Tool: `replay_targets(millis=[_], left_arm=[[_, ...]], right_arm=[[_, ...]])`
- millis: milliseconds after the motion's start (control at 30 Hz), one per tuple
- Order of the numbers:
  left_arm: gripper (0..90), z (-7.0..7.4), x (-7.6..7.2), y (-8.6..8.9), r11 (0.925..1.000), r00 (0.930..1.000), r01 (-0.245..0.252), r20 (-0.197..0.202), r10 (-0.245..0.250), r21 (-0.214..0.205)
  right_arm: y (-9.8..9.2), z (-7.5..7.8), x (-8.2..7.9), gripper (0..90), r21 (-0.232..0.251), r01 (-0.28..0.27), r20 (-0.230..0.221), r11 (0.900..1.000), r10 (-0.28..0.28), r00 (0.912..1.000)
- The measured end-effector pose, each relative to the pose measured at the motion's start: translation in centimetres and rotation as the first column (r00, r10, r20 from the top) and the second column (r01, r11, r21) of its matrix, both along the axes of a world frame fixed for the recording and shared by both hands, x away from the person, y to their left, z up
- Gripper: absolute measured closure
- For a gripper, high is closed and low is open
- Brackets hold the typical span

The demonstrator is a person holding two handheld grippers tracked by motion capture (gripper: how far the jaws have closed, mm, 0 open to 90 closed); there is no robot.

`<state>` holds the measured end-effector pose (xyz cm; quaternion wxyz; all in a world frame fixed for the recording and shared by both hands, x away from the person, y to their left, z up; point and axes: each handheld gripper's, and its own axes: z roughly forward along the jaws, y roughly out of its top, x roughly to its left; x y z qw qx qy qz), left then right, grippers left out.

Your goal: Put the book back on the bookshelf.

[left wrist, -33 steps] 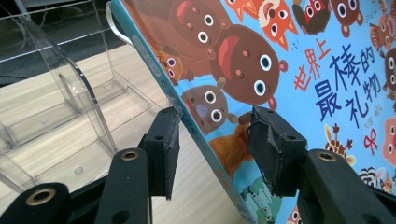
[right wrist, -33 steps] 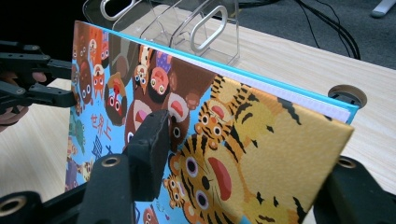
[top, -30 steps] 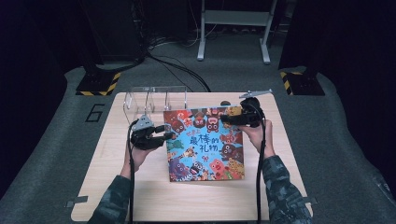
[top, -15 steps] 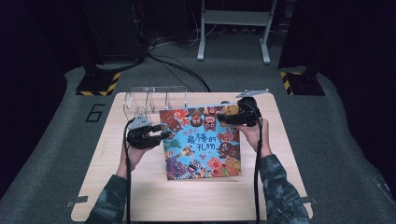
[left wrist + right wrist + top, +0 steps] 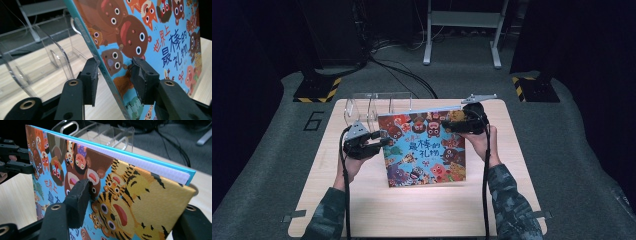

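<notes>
The colourful animal-cover picture book [image 5: 424,147] is tilted up off the pale wooden table [image 5: 412,210], its far edge near the clear acrylic rack [image 5: 372,106] at 11 o'clock. The left gripper [image 5: 379,141], jaws just closing, pinches its spine edge; the right gripper [image 5: 452,122], jaws just easing apart, clamps the far corner. If that corner slips, the book could swing down or knock the rack

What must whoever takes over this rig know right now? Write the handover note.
Left gripper: clamped on the picture book's left edge; its jaws have just been closing.
Right gripper: clamped on the book's far right corner.
Book: tilted up from the table, just in front of the clear rack.
Done: both grips on.
Left: probably stand the book in a rack slot.
</notes>
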<state>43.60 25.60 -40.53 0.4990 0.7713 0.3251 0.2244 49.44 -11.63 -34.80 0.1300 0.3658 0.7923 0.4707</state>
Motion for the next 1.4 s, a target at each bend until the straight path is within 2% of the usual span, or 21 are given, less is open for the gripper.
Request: replay_targets(millis=[100, 233, 333, 367, 467, 500, 533, 667, 733, 867, 1000, 1133, 1200, 1367, 1400], left_arm=[[58.9, 0.3, -0.3, 0.0, 0.9996, 0.9992, -0.020, 0.036, 0.019, 0.021], [59.5, 0.6, -0.6, 0.1, 0.9990, 0.9980, -0.030, 0.057, 0.028, 0.033], [61.0, 0.4, -0.8, 0.2, 0.9990, 0.9960, -0.042, 0.079, 0.041, 0.014], [61.6, 0.4, -1.1, 0.3, 0.9991, 0.9951, -0.041, 0.090, 0.041, 0.003], [62.5, 0.5, -1.3, 0.2, 0.9989, 0.9934, -0.046, 0.105, 0.046, 0.004], [63.3, 0.7, -1.2, 0.2, 0.9983, 0.9909, -0.058, 0.122, 0.057, 0.007], [64.3, 0.8, -1.2, 0.3, 0.9985, 0.9920, -0.054, 0.115, 0.053, 0.004], [65.8, 0.9, -1.3, 0.4, 0.9983, 0.9902, -0.058, 0.128, 0.056, 0.008], [65.8, 0.9, -1.3, 0.5, 0.9989, 0.9915, -0.047, 0.121, 0.046, 0.001], [63.1, 1.1, -1.0, 0.5, 0.9986, 0.9936, 0.016, 0.113, -0.010, -0.051], [61.5, 1.3, -0.6, 0.4, 0.9971, 0.9951, 0.026, 0.097, -0.019, -0.071], [59.6, 1.7, -0.3, 0.3, 0.9988, 0.9965, 0.028, 0.079, -0.025, -0.040], [56.1, 1.8, -0.1, -0.1, 0.9988, 0.9967, 0.030, 0.076, -0.027, -0.038], [54.9, 1.8, 0.1, -0.3, 0.9987, 0.9959, 0.037, 0.084, -0.033, -0.036], [55.1, 1.9, 0.0, -0.3, 0.9991, 0.9954, 0.040, 0.088, -0.038, -0.015]], right_arm=[[0.2, 0.3, -0.3, 39.2, 0.004, -0.001, 0.024, 1.0000, 0.001, 0.9997], [0.4, 0.6, -0.4, 39.0, -0.002, -0.008, 0.056, 1.0000, 0.008, 0.9984], [0.6, 0.6, -0.6, 38.2, -0.009, -0.013, 0.080, 0.9999, 0.014, 0.9967], [0.6, 0.6, -0.6, 37.9, -0.009, -0.011, 0.071, 0.9999, 0.012, 0.9974], [0.6, 0.6, -0.6, 37.0, -0.011, -0.015, 0.073, 0.9998, 0.016, 0.9972], [0.6, 0.6, -0.7, 36.8, -0.009, -0.015, 0.088, 0.9999, 0.015, 0.9960], [0.6, 0.7, -0.8, 36.6, -0.013, -0.014, 0.099, 0.9998, 0.016, 0.9949], [0.7, 0.8, -0.6, 36.2, -0.011, -0.012, 0.095, 0.9999, 0.013, 0.9954], [0.7, 0.7, -0.6, 36.2, -0.006, -0.012, 0.093, 0.9999, 0.012, 0.9956], [0.5, 0.6, -0.7, 35.6, -0.006, -0.028, 0.100, 0.9996, 0.028, 0.9946], [0.5, 0.6, -0.8, 35.3, -0.009, -0.031, 0.104, 0.9995, 0.032, 0.9941], [0.6, 0.6, -0.8, 34.8, -0.008, -0.024, 0.106, 0.9997, 0.025, 0.9941], [0.7, 0.6, -0.8, 34.8, -0.008, -0.024, 0.105, 0.9997, 0.025, 0.9942], [0.5, 0.6, -0.7, 34.7, -0.020, -0.037, 0.100, 0.9991, 0.039, 0.9942], [0.6, 0.6, -0.7, 34.4, -0.019, -0.032, 0.098, 0.9993, 0.033, 0.9946]])
